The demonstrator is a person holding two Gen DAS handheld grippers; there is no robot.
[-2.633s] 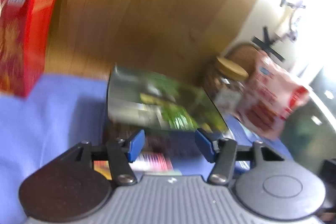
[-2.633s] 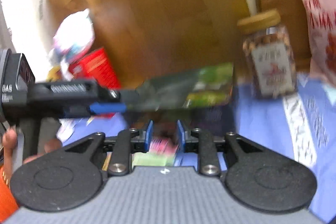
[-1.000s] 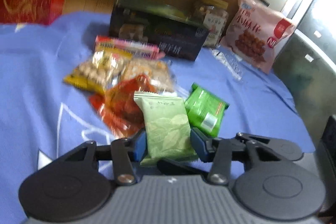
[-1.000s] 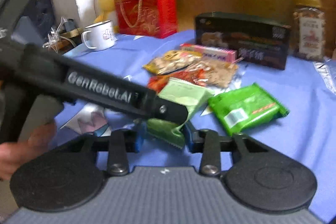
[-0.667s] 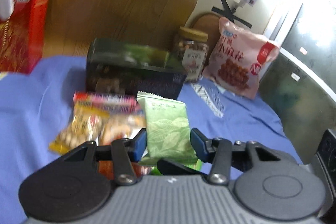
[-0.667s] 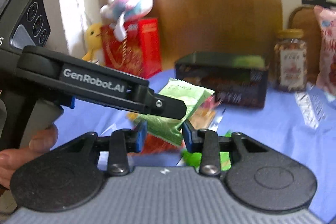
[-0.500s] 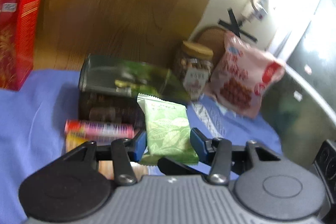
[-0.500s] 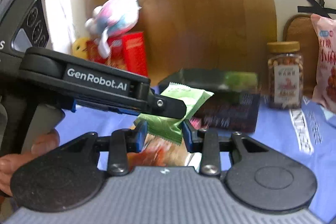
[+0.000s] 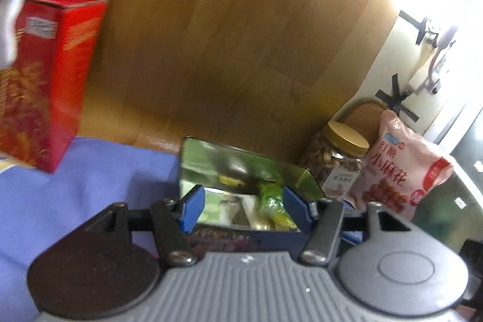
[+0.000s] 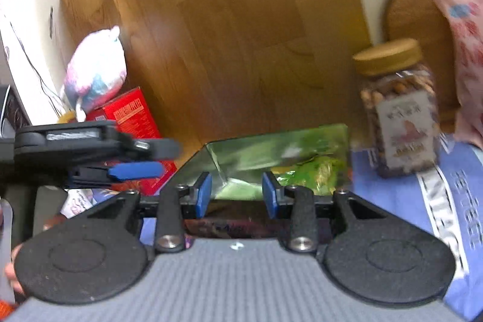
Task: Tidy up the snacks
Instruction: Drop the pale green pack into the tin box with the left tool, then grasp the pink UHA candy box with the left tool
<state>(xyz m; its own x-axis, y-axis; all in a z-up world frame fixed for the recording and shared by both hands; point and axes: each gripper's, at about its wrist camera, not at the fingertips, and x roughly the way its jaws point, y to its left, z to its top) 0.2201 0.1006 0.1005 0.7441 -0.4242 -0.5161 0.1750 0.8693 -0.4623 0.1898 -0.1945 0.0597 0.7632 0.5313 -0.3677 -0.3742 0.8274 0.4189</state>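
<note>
**Both grippers hover over the open snack box**

The left gripper (image 9: 243,212) hangs above the dark box (image 9: 241,236), its jaws opening with nothing pinched between them. Pale green and bright green snack packets (image 9: 271,205) lie inside the box, under its raised shiny lid (image 9: 241,168). The right gripper (image 10: 237,195) stands spread and empty at the box's near edge. A nut jar (image 9: 338,162) and a pink bag (image 9: 398,171) stand just right of the box on the blue cloth (image 9: 90,186); a red carton (image 9: 45,80) stands well to the left.
</note>
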